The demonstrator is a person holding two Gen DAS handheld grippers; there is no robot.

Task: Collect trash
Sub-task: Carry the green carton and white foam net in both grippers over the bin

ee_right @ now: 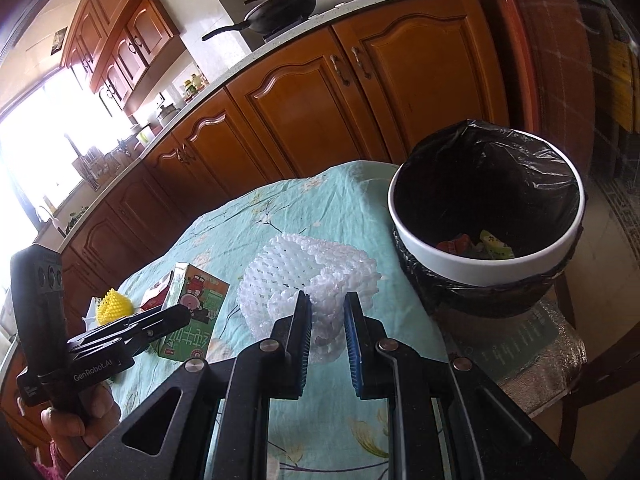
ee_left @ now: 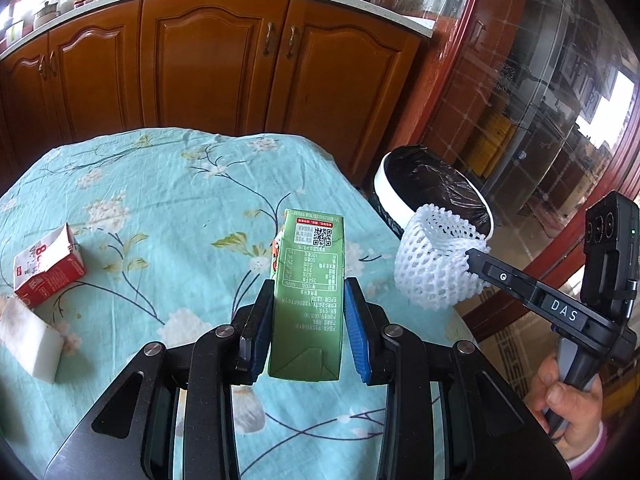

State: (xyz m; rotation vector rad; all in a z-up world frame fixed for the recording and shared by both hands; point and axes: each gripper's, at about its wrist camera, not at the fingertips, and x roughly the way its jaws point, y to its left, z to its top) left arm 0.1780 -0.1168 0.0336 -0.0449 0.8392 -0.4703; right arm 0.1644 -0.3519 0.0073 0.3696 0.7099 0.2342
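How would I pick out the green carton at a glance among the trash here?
Start at the table with the teal floral cloth; the bin stands off its right edge. The green carton is clamped upright in the left gripper above the cloth. Unlike the torn red-and-white carton lying on the cloth, it is green with a QR code.

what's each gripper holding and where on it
Left gripper: green drink carton, pinched across its lower sides. Right gripper: white foam net, by its near edge.
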